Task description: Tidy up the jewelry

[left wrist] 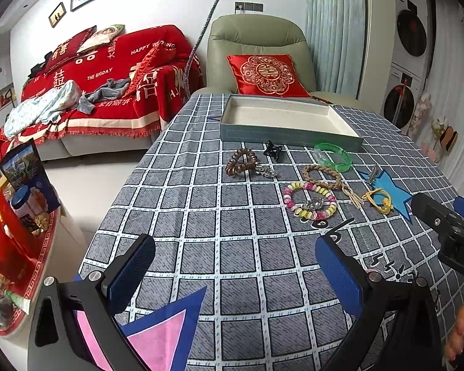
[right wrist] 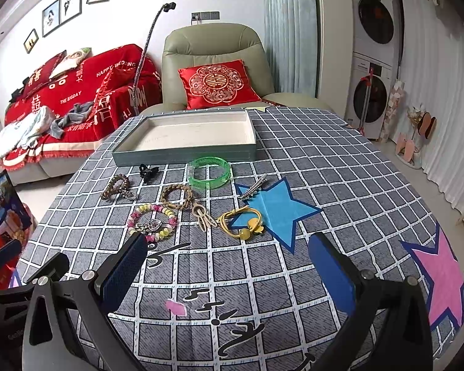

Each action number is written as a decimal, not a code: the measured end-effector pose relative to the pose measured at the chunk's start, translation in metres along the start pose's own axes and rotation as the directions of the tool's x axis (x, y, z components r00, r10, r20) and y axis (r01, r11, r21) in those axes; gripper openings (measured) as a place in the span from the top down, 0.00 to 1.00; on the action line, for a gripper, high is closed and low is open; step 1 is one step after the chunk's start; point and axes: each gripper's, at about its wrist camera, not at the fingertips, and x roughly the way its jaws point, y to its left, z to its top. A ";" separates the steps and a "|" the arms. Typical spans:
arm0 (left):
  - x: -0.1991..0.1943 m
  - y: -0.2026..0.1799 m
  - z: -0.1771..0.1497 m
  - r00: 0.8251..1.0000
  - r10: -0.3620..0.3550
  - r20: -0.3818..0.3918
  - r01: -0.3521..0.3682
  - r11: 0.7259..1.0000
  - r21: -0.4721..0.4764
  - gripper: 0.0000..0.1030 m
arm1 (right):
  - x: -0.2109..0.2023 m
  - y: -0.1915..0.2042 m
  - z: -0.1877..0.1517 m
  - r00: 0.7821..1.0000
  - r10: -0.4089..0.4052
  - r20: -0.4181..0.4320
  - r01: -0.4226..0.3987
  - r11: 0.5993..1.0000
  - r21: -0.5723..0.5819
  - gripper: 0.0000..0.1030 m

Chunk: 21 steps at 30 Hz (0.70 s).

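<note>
Your jewelry lies in a loose cluster mid-table: green bangle (right wrist: 209, 174), beaded bracelet (right wrist: 153, 221), braided cord (right wrist: 178, 199), yellow hair tie (right wrist: 242, 221), brown coil (right wrist: 116, 186). Just beyond it, the tray (right wrist: 185, 151) sits empty near the far table (right wrist: 340, 167) edge. Both your left tongs (left wrist: 235, 273) and right tongs (right wrist: 229, 273) gape wide, holding nothing, over bare checkered cloth.

Both wrist cameras look down and forward from the table's (left wrist: 232, 241) near edge, sharing the jewelry and far tray (right wrist: 185, 154).
</note>
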 end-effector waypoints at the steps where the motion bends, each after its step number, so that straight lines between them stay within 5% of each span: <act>1: 0.000 0.000 0.000 1.000 0.001 0.000 -0.001 1.000 0.000 0.00 | 0.000 0.000 0.000 1.000 0.001 0.000 -0.001 1.000 0.001 0.00; 21: -0.003 -0.001 0.001 1.000 0.004 0.004 -0.004 1.000 0.003 0.00 | 0.000 0.001 -0.004 1.000 0.010 -0.011 -0.010 1.000 0.013 0.00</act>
